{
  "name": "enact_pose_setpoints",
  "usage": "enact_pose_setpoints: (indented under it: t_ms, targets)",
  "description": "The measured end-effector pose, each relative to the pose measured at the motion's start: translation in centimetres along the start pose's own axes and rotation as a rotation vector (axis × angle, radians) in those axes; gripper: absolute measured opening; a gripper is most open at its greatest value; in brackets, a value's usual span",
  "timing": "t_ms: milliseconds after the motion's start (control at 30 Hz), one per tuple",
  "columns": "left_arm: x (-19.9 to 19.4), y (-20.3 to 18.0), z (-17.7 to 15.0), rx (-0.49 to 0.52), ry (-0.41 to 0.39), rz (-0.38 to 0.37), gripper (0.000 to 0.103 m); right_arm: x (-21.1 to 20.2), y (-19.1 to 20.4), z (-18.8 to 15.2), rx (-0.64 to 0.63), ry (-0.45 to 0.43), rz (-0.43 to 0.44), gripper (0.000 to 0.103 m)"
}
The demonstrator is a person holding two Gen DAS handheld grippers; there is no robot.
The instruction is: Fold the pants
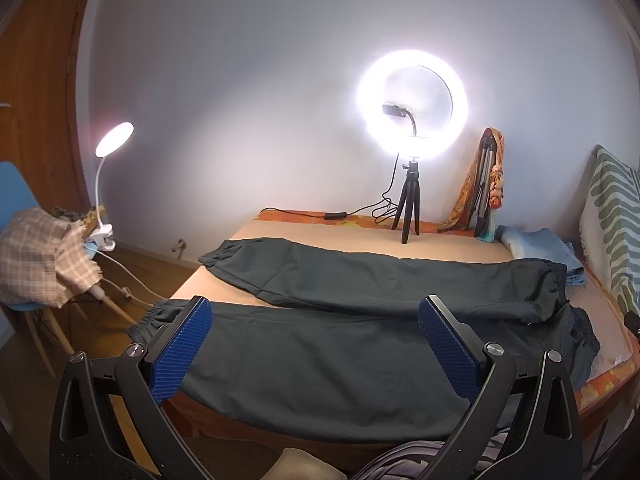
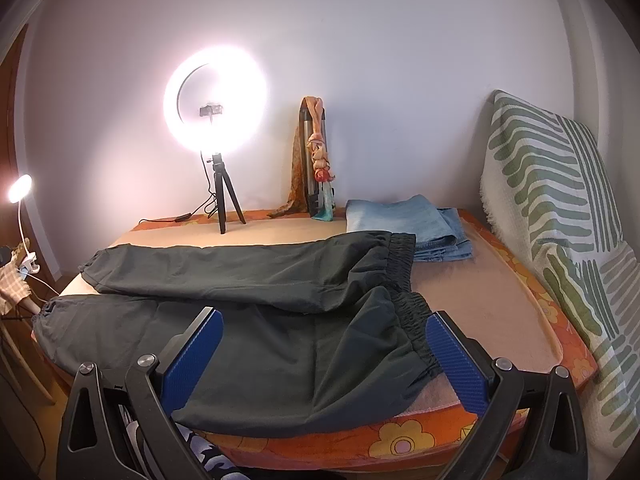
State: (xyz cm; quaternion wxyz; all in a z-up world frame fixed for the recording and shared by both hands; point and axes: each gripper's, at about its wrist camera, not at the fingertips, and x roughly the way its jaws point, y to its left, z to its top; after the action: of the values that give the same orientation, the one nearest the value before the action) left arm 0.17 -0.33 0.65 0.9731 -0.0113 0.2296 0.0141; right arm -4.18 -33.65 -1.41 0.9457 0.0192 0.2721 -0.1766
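Note:
Dark grey pants (image 1: pixel 360 292) (image 2: pixel 248 280) lie spread flat across the bed, both legs running left, the elastic waistband (image 2: pixel 404 264) at the right. The near leg hangs slightly over the bed's front edge. My left gripper (image 1: pixel 316 320) hovers open above the near leg, its blue pads (image 1: pixel 182 352) wide apart with nothing between them. In the right wrist view, my right gripper (image 2: pixel 326 334) is open too, over the near leg's upper part beside the waistband, holding nothing.
A lit ring light on a small tripod (image 1: pixel 412 128) (image 2: pixel 218 120) stands at the bed's far edge. Folded jeans (image 2: pixel 412 228) lie behind the waistband. A patterned cushion (image 2: pixel 560 216) leans right. A clip lamp (image 1: pixel 112 148) and a chair with checked cloth (image 1: pixel 40 256) sit left.

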Motion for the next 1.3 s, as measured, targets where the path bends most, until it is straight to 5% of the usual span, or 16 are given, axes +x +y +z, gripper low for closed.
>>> enact_pose_setpoints:
  t_ms: [533,733,867,1300]
  targets:
    - [2.9,2.1,1.4,0.005,0.001,0.05,0.103,2.7,1.0,3.4,-0.036,0.007,0.059,0.103]
    - [5.3,4.0,1.8,0.002,0.035,0.016,0.102,4.7,1.8,5.9,-0.085,-0.002,0.114,0.103]
    - [8.0,6.3,2.5,-0.01,0.066,0.01,0.102,6.2,2.0,7.7,-0.101,-0.023,0.174,0.103]
    - [21.2,13.9,6.5,-0.079,0.244,0.018,0.101,17.6,3.4,13.7,-0.201,0.109,0.285,0.103]
